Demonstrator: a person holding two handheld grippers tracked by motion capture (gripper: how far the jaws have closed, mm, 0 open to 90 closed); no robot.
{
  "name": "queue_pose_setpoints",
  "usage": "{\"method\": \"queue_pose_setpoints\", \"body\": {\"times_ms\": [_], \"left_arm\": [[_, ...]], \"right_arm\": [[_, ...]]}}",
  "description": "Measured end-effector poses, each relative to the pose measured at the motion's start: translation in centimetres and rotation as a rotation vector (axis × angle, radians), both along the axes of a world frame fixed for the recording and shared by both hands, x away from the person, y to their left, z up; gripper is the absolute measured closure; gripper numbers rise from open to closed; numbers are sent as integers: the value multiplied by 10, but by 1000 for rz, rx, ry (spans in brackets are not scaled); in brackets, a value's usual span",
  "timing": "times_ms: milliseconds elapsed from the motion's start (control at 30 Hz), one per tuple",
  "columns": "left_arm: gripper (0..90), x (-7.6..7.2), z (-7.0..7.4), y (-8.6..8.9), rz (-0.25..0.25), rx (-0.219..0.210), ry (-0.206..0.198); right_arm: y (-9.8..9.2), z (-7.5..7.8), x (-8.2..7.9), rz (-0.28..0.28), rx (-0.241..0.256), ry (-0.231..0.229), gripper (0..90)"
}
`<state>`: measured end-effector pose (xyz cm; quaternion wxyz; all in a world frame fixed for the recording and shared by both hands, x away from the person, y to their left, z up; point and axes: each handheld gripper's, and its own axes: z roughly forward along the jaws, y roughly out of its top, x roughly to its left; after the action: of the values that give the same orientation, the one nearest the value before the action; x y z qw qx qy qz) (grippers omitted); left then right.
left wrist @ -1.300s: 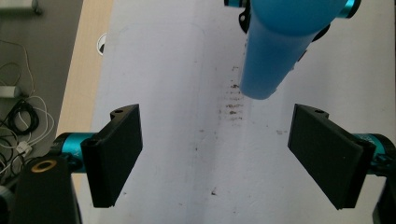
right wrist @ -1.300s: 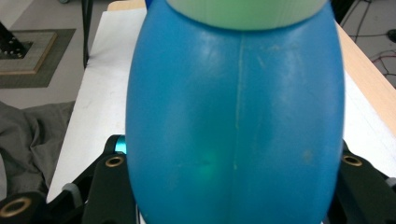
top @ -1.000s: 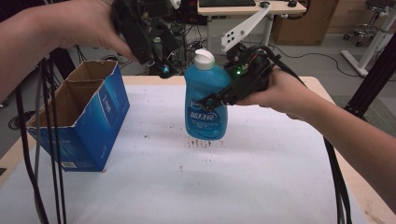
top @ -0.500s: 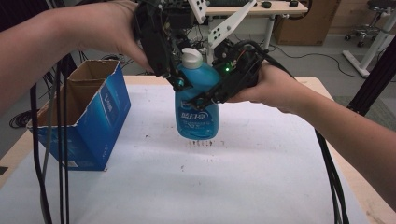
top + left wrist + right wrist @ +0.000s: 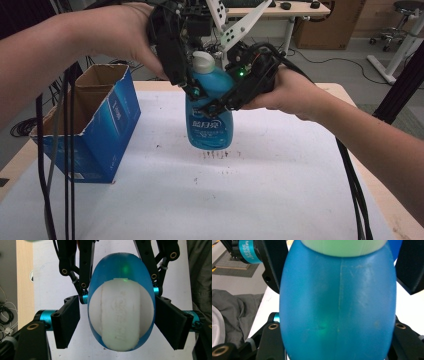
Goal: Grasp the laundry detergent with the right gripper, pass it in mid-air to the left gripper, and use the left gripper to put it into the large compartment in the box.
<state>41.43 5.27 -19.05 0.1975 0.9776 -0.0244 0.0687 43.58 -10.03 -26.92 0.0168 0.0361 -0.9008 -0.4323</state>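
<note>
At the left edge of the white, lightly stained table top (image 5: pixel 280 200) stood an open blue cardboard box (image 5: pixel 95 127), flaps up, interior apparently empty as far as could be seen, well apart from the work. To its right, near the table's middle, a translucent blue plastic detergent bottle with a white cap (image 5: pixel 209 112) was upright, long axis vertical, its base at or just above the surface; contact could not be confirmed. The left gripper (image 5: pixel 192 90) approached from above, looking straight down on the cap, its jaws open and set either side of the bottle's shoulders; the left gripper view showed the bottle (image 5: pixel 121 302) centred between them, with a narrow gap visible at the left jaw and the right one close to or touching the wall. The right gripper (image 5: pixel 225 102) came in from the side at shoulder height, and its jaws appeared closed on the bottle's upper body (image 5: pixel 338 305), bearing the hold. Both grippers were at the bottle; the right was judged to carry it. The bottle wall was smooth, glossy, oval in section with a moulding seam; the cap was matt and rounded.
</note>
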Motion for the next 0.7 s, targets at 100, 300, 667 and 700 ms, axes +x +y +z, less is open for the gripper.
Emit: {"method": "queue_pose_setpoints", "body": {"times_ms": [100,300,667,700], "left_arm": [[273,0,0,-1,4,4,-7],[273,0,0,-1,7,9,-5],[308,0,-1,-2,11,13,5],[318,0,-1,-2,12,15,5]], "right_arm": [[0,0,0,0,2,-1,440],[-1,0,1,-3,5,-4,440],[-1,1,0,0,6,-2,439],[-1,1,0,-1,6,-1,439]]}}
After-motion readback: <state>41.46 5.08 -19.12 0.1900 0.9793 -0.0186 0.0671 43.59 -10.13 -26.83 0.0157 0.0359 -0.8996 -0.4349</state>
